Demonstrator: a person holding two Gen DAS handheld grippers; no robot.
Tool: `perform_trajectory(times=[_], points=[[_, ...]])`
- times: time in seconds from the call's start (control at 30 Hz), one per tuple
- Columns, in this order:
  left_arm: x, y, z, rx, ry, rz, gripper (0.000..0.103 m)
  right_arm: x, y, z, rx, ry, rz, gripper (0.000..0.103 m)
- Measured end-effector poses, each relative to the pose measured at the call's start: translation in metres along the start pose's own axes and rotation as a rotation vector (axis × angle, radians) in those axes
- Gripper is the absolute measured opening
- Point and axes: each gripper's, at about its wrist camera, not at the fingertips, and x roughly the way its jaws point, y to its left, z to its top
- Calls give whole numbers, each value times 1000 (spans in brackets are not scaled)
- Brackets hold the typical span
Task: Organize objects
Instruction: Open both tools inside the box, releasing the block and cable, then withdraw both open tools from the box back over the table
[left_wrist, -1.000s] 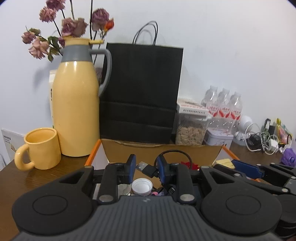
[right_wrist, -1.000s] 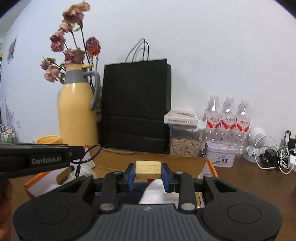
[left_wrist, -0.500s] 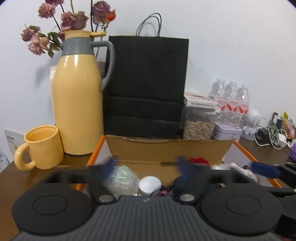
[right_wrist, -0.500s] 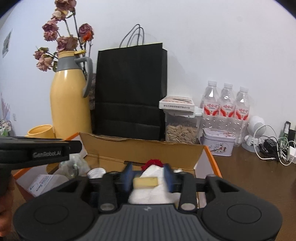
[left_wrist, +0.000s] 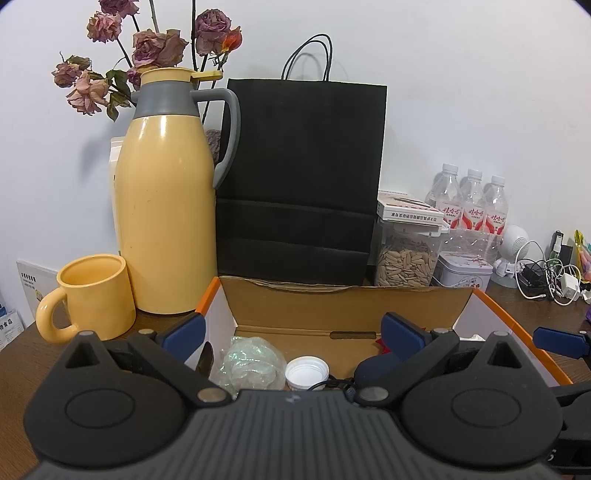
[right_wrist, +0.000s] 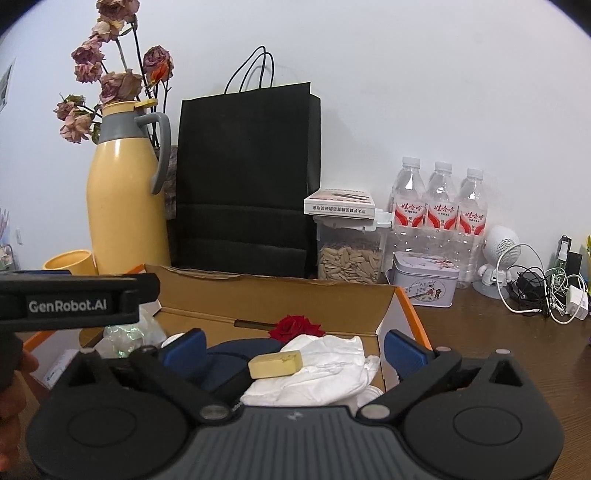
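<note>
Both the left gripper (left_wrist: 291, 334) and the right gripper (right_wrist: 293, 349), still opening, gape wide over the cardboard box (left_wrist: 347, 306), fronting a black paper bag (left_wrist: 301, 177) and yellow flask (left_wrist: 166, 206).

My own tool body hides the near half of the cardboard box (left_wrist: 343, 306), so I can't see its floor there. A dark blue thing (right_wrist: 236, 354) under the white cloth (right_wrist: 325, 373) is mostly covered. The bottle labels (right_wrist: 439, 214) are too small to read.
</note>
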Motion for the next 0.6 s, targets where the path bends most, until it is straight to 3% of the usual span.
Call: perform_trajectory(times=[0.6], points=[[-37, 6, -2, -14, -69, -18, 103, -25, 2, 3, -21, -34, -4, 103]])
